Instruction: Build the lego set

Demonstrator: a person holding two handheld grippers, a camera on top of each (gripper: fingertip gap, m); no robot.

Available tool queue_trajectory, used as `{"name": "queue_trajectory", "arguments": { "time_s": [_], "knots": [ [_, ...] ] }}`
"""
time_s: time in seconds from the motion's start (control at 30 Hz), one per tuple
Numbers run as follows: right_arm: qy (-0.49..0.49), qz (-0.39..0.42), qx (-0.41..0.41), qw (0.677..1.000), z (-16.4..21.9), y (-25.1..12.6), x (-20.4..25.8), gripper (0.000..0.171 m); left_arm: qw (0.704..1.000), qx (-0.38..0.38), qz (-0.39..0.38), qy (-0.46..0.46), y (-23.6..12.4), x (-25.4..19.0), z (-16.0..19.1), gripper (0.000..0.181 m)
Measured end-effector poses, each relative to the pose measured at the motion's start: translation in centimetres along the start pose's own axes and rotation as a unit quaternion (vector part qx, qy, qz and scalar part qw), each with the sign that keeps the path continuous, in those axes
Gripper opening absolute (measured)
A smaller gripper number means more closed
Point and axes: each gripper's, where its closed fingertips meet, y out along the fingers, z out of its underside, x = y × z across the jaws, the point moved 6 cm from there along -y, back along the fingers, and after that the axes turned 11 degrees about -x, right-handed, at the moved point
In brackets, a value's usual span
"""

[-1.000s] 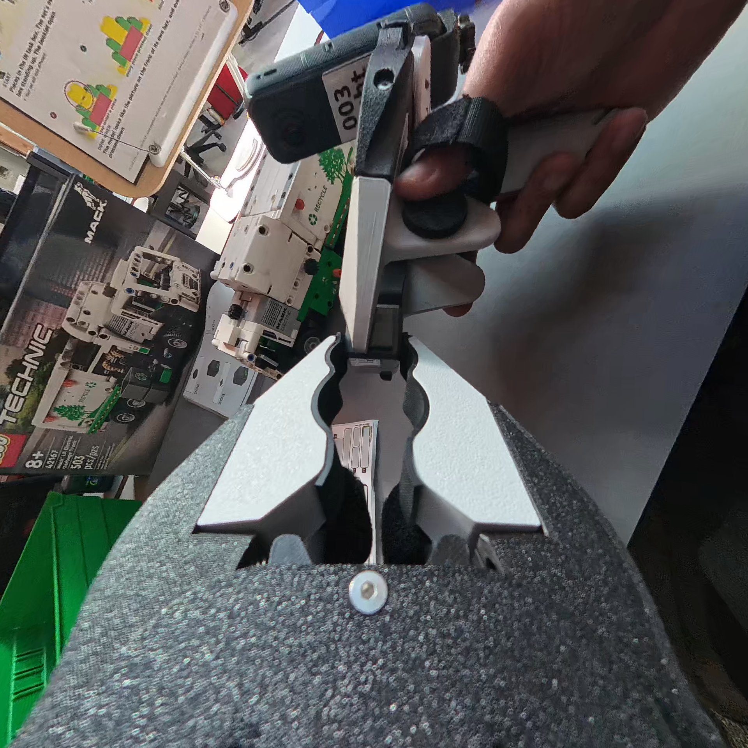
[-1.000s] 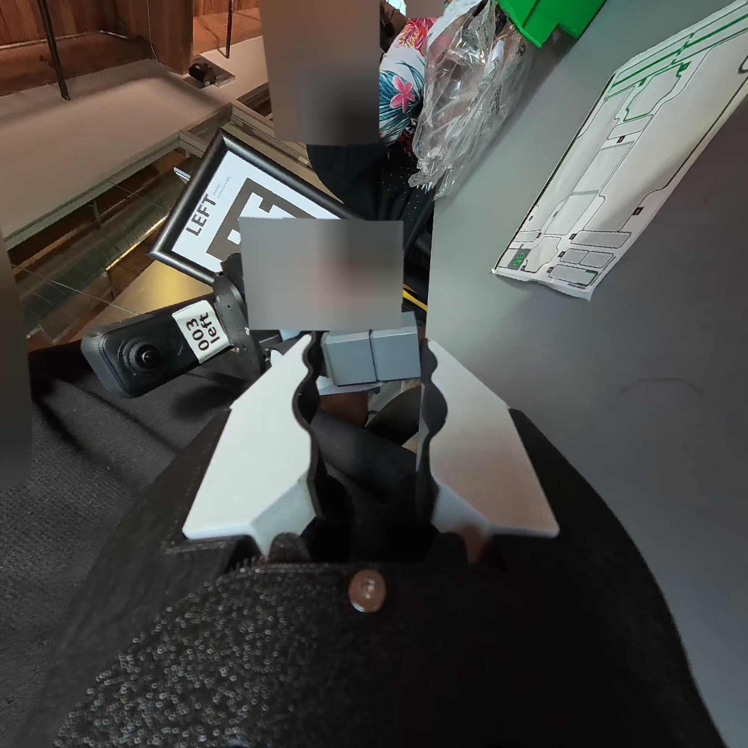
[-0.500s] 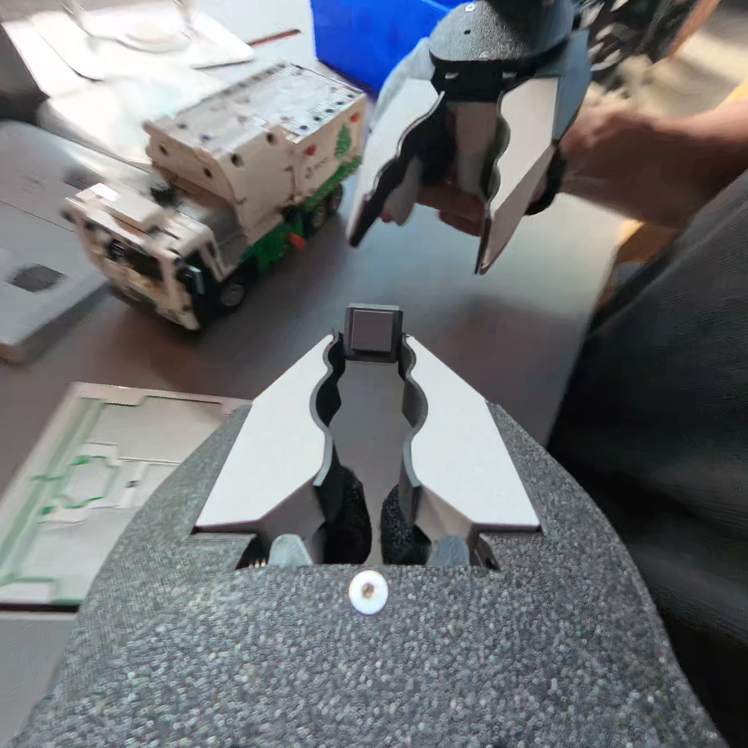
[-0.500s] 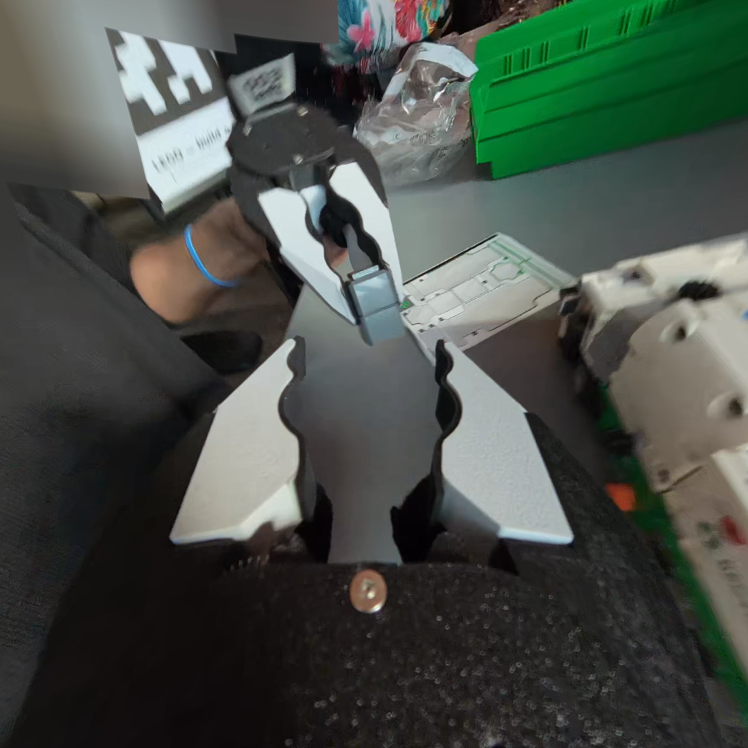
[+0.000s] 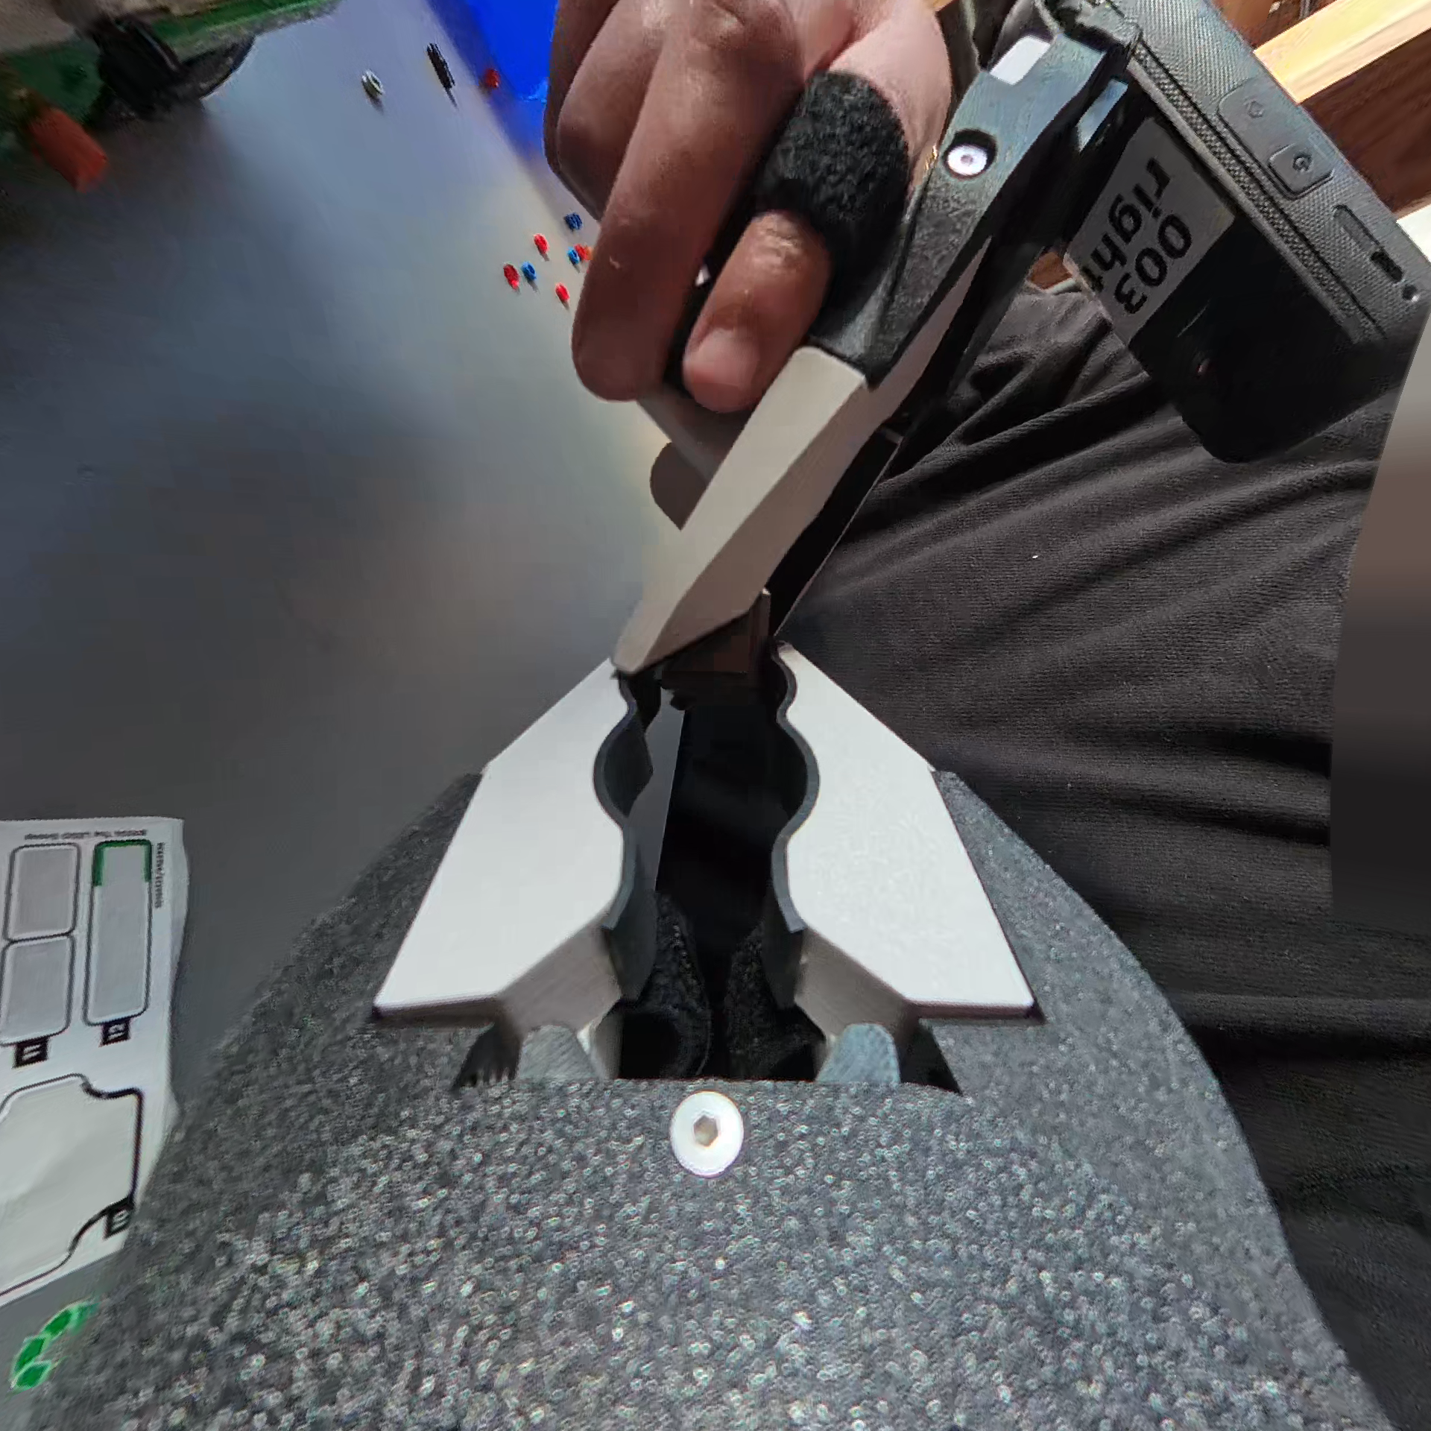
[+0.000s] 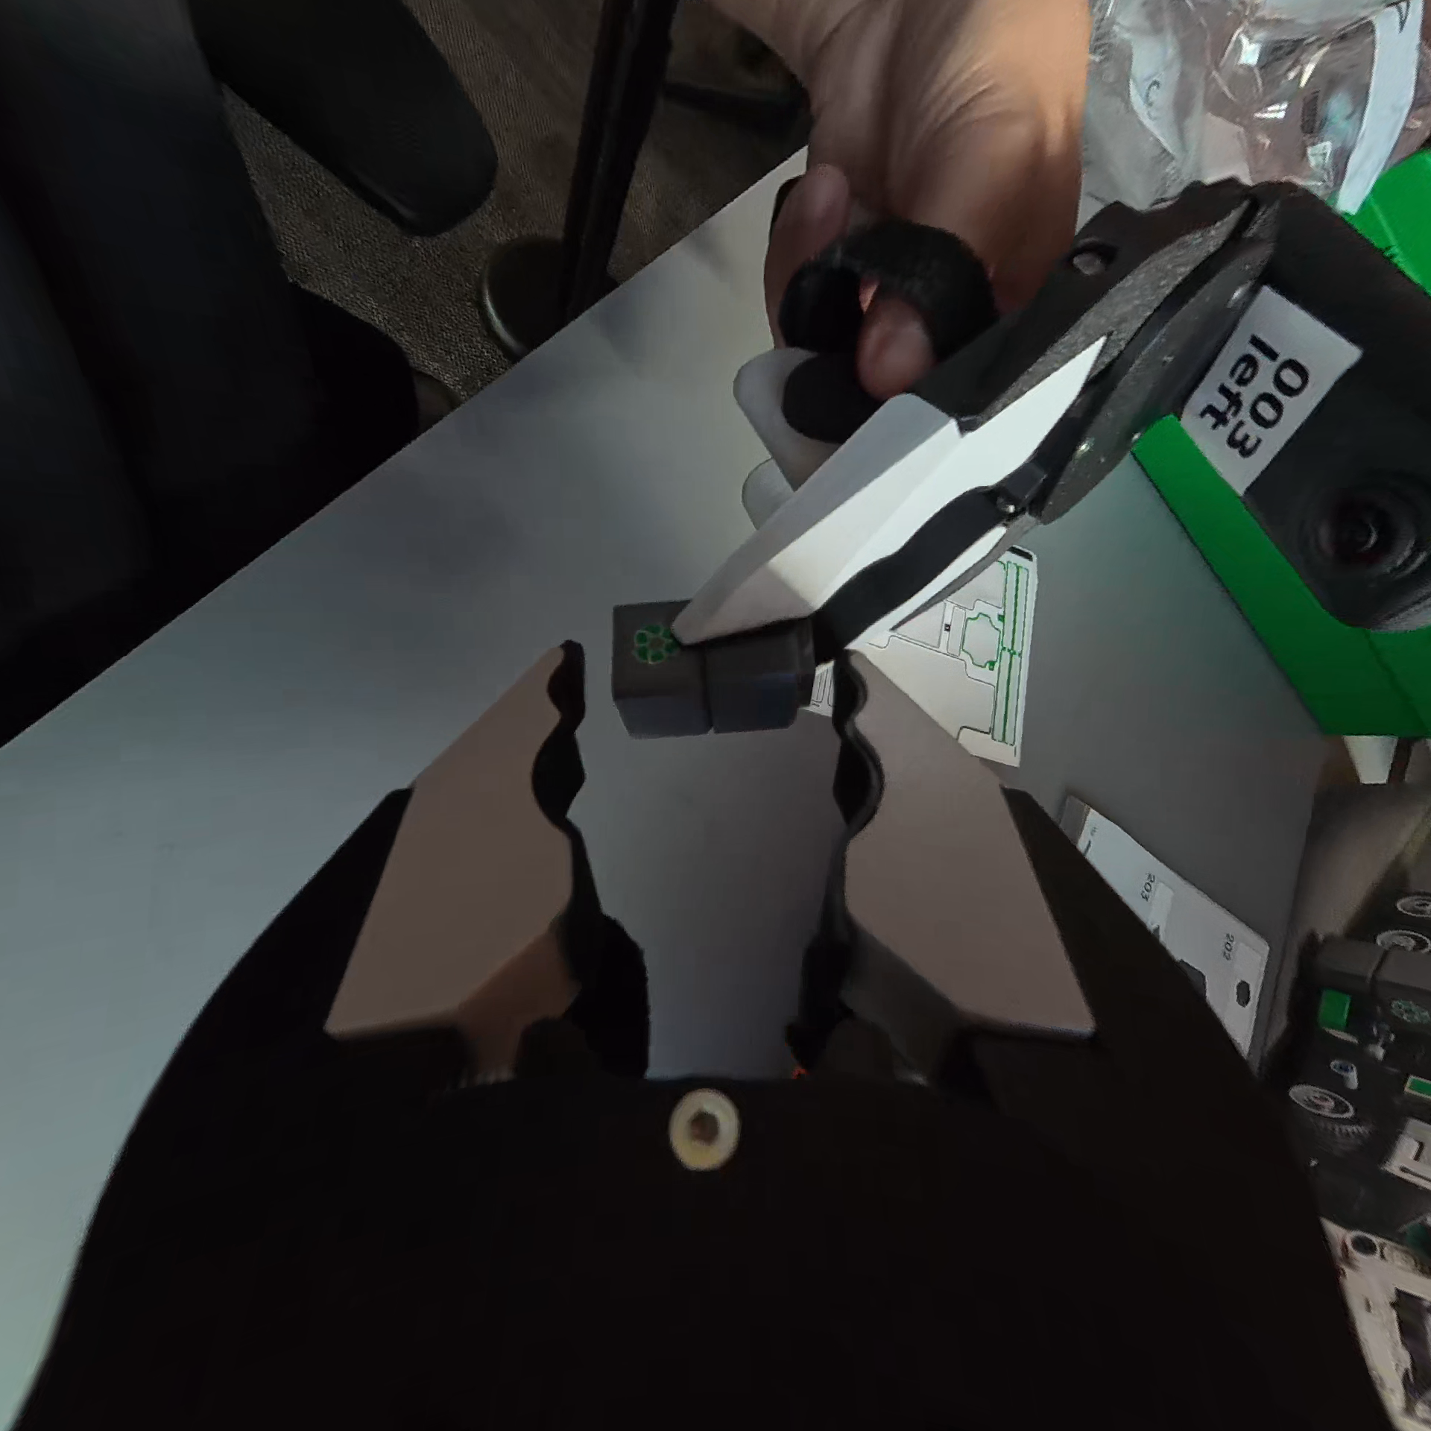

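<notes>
My left gripper (image 5: pixel 701 666) is shut on a small dark grey lego piece (image 5: pixel 720 658) at its fingertips. In the right wrist view the left gripper (image 6: pixel 743 619) comes in from the upper right, and the piece (image 6: pixel 697 685) shows as two joined grey blocks. One block has a green round sticker (image 6: pixel 654 641). My right gripper (image 6: pixel 708 670) is open, and its fingertips flank the piece without closing on it. In the left wrist view a hand holds the right gripper, and one of its fingers (image 5: pixel 736 534) slants down to touch the piece.
A sticker sheet (image 5: pixel 70 1007) lies on the grey table (image 5: pixel 310 464); it also shows in the right wrist view (image 6: pixel 976 650). Small red and blue pins (image 5: pixel 542 263) lie farther off. A green bin (image 6: pixel 1278 604), plastic bags (image 6: pixel 1278 77) and the lego box (image 6: pixel 1378 1084) are at the right. Less than 4 cm separates the two grippers' tips.
Half a second ago the grippers were apart above the table. Now they have met, with the right gripper's open fingers at the piece held by the left. Both views have swung.
</notes>
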Motion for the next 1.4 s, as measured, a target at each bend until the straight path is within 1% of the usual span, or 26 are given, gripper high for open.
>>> {"name": "queue_trajectory", "arguments": {
  "time_s": [0.03,0.1,0.2,0.3,0.43,0.47,0.5,0.57,0.63,0.73,0.8,0.83,0.9,0.93,1.0,1.07,1.13,1.17,1.23,1.3,1.4],
  "knots": [
    [-0.004,-0.001,-0.01,1.0,-0.1,0.0,0.1,0.057,1.0,0.012,0.001,0.001,0.2,-0.1,0.1,0.025],
    [-0.01,-0.003,-0.023,1.0,-0.2,-0.2,0.2,0.053,1.0,0.029,-0.001,0.002,0.4,-0.4,0.3,0.025],
    [-0.028,0.015,-0.062,0.998,-0.5,-0.6,0.3,0.045,0.999,0.035,0.008,0.005,0.3,-0.9,0.1,0.025],
    [-0.029,0.014,-0.07,0.997,-0.4,-0.6,0.7,0.045,0.998,0.058,-0.002,0.021,0.6,-1.0,0.2,0.025],
    [0.018,0.01,-0.094,0.995,-0.1,-1.1,0.6,0.045,0.999,0.046,0.017,0.007,0.9,-1.1,0.0,0.025],
    [0.026,0.026,-0.099,0.994,0.0,-1.2,0.4,0.045,0.999,0.033,0.021,0.004,0.9,-1.0,-0.3,0.025],
    [0.033,0.061,-0.111,0.991,0.2,-1.5,-0.1,0.045,1.0,0.006,0.025,0.003,0.7,-0.9,-0.8,0.025],
    [0.053,0.127,-0.14,0.98,0.6,-2.2,-0.9,0.045,0.998,-0.065,0.021,0.018,0.1,-1.0,-2.1,0.025],
    [0.073,0.174,-0.163,0.969,0.5,-2.6,-1.3,0.045,0.99,-0.115,0.007,0.076,-0.3,-1.5,-2.5,0.027],
    [0.091,0.198,-0.175,0.96,0.3,-2.8,-1.2,0.046,0.964,-0.174,-0.044,0.194,-0.9,-2.1,-2.5,0.034],
    [0.085,0.223,-0.196,0.951,0.1,-3.0,-1.3,0.046,0.952,-0.196,-0.05,0.229,-1.0,-2.7,-2.2,0.038],
    [0.066,0.249,-0.204,0.945,-0.1,-3.3,-1.4,0.045,0.953,-0.2,-0.046,0.222,-0.9,-2.9,-2.1,0.04],
    [0.037,0.247,-0.179,0.952,-0.1,-2.8,-0.9,0.045,0.958,-0.217,-0.034,0.185,-0.7,-3.0,-2.1,0.04],
    [0.025,0.25,-0.157,0.955,0.0,-2.6,-0.8,0.046,0.958,-0.229,-0.023,0.17,-0.7,-3.1,-2.1,0.043],
    [0.001,0.264,-0.15,0.953,0.0,-2.5,-0.6,0.046,0.962,-0.233,-0.027,0.137,-0.4,-2.6,-2.0,0.027],
    [0.004,0.266,-0.151,0.952,0.0,-2.4,-0.5,0.046,0.964,-0.241,-0.018,0.112,-0.2,-2.3,-1.8,0.024],
    [0.015,0.246,-0.149,0.958,0.3,-2.1,-0.3,0.046,0.968,-0.235,-0.015,0.083,-0.2,-1.8,-1.5,0.024],
    [0.03,0.233,-0.141,0.962,0.5,-2.0,-0.3,0.046,0.971,-0.228,-0.021,0.074,-0.2,-1.6,-1.4,0.024],
    [0.052,0.204,-0.104,0.972,0.9,-1.5,-0.2,0.055,0.975,-0.207,-0.049,0.063,-0.1,-1.1,-1.1,0.024],
    [0.049,0.179,-0.063,0.981,1.0,-1.0,-0.1,0.054,0.978,-0.187,-0.073,0.057,0.0,-0.9,-1.1,0.025],
    [0.029,0.166,-0.009,0.986,1.1,-0.5,-0.1,0.051,0.979,-0.161,-0.114,0.058,0.2,-0.9,-1.1,0.025]
  ]
}}
